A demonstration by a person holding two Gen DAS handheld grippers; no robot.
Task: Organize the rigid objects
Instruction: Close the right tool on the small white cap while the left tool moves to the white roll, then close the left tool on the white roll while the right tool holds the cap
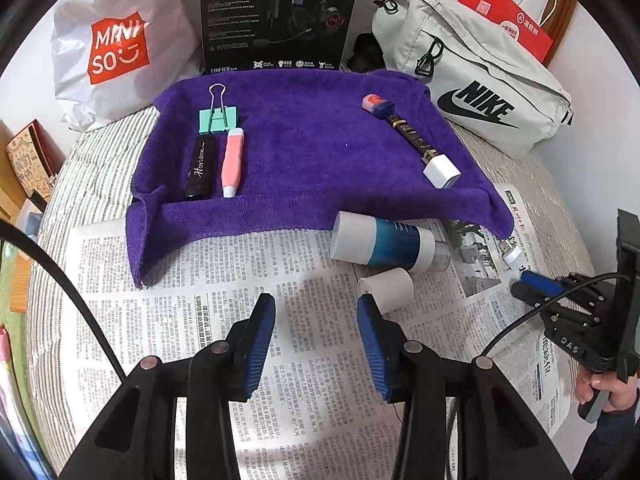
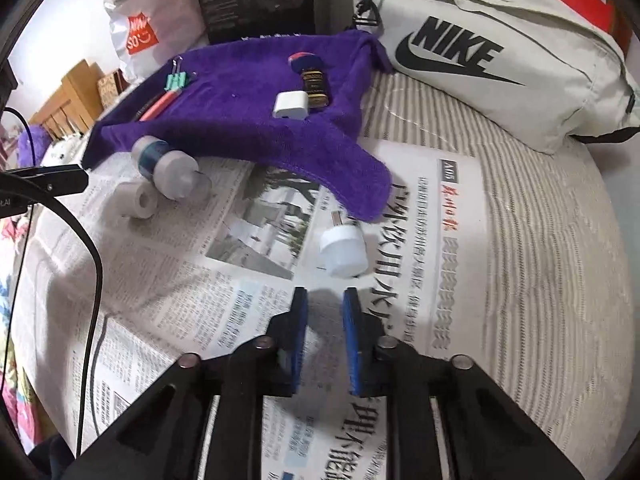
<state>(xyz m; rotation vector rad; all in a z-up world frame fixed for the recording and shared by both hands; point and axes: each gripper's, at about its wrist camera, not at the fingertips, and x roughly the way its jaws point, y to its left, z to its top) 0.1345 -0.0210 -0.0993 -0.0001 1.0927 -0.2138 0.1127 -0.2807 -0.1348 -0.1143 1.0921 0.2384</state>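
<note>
Blue pads of my left gripper (image 1: 316, 320) fill the bottom of the left wrist view, spread wide with nothing between them, hovering over the newspaper (image 1: 200, 320); the small white roll (image 1: 386, 286) lies just beside the tip of the right-hand pad, and whether it touches I cannot tell. Past it the teal-and-white bottle (image 1: 384, 244) lies on its side at the edge of the purple towel (image 1: 304, 140), where the binder clip (image 1: 218, 118), black tube (image 1: 200, 168) and pink pen (image 1: 233, 162) are lined up on the left, the white charger (image 1: 442, 170) on the right. Over to the right wrist view: my right gripper (image 2: 325, 300) is released too, jaws only narrowly apart, empty, just short of the white cap-shaped piece (image 2: 343, 251) lying on the newspaper near the towel's hanging corner. My read is that this piece is next for the towel. To do it well I'd open a touch wider, since it looks broader than the current gap, come in low and square so both pads straddle its sides, and close gently so that it doesn't squirt away over the paper.
</note>
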